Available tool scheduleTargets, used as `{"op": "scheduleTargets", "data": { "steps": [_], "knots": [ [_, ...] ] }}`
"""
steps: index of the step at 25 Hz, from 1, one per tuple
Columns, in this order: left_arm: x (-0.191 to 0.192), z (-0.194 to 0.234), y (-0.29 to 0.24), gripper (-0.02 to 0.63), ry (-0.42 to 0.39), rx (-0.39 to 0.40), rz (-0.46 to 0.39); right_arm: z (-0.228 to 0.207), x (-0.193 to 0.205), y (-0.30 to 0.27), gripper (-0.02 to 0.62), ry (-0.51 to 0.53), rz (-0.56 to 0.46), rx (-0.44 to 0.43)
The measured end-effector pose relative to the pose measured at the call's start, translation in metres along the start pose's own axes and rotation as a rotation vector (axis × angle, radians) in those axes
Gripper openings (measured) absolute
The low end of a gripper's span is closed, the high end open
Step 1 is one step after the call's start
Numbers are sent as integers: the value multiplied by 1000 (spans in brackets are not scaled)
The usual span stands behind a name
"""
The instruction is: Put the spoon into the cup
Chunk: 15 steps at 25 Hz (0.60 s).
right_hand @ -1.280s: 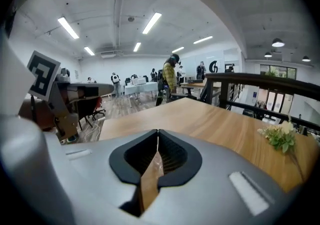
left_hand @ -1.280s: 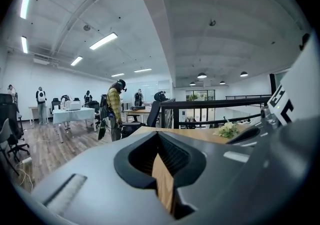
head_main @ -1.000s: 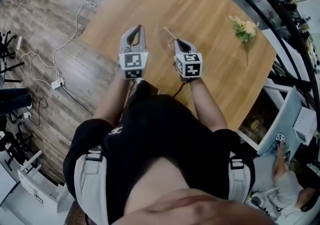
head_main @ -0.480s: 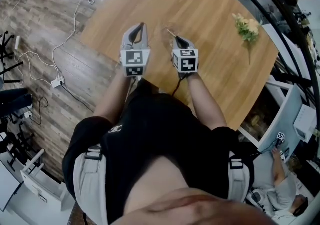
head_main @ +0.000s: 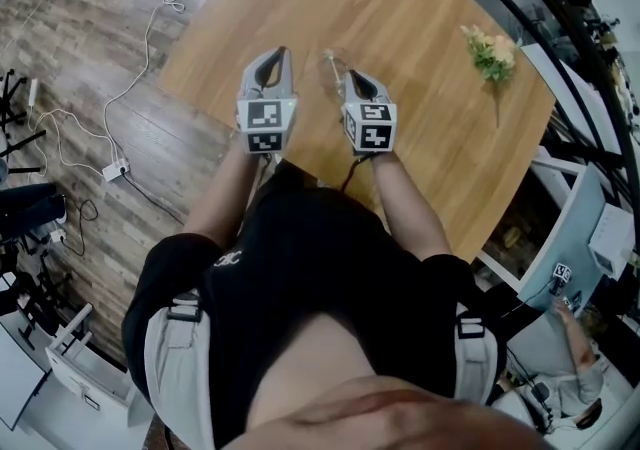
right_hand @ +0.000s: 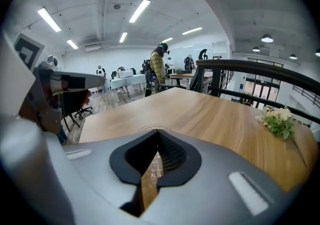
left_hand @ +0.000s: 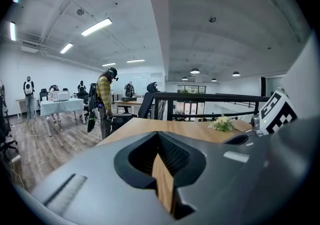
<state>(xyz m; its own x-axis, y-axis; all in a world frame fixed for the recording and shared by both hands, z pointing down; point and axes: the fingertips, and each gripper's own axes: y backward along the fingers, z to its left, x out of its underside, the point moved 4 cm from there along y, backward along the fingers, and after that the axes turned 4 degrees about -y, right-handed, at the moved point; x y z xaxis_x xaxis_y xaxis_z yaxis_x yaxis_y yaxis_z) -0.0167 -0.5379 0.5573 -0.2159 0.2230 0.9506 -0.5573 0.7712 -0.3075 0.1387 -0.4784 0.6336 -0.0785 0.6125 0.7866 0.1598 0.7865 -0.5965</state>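
In the head view a clear cup (head_main: 333, 66) stands on the wooden table (head_main: 420, 28), with a thin pale spoon handle (head_main: 328, 57) slanting up out of it. My right gripper (head_main: 350, 75) sits just behind the cup with its tips close to the glass and its jaws together. In the right gripper view the cup's rim (right_hand: 156, 128) shows faintly past the tips of that gripper (right_hand: 158, 132), with glass glinting in the slit. My left gripper (head_main: 272, 51) hovers to the cup's left, shut and empty, and its own view shows this gripper (left_hand: 159, 136) with only wood in the slit.
A small bunch of flowers (head_main: 490, 53) lies near the table's far right corner. A black railing (head_main: 560, 28) runs past the right edge. Cables (head_main: 150, 38) trail on the wood floor to the left. A person (left_hand: 105, 101) stands beyond the table.
My right gripper has edged a little left and forward, closer to the cup. The left gripper has hardly moved.
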Motion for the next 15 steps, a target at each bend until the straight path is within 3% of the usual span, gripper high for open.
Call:
{"op": "scheduleTargets", "data": {
  "steps": [15],
  "knots": [
    [-28, -36, 11, 12, -49, 66, -54, -6, -54, 67, -3, 48, -375, 102]
  ]
}}
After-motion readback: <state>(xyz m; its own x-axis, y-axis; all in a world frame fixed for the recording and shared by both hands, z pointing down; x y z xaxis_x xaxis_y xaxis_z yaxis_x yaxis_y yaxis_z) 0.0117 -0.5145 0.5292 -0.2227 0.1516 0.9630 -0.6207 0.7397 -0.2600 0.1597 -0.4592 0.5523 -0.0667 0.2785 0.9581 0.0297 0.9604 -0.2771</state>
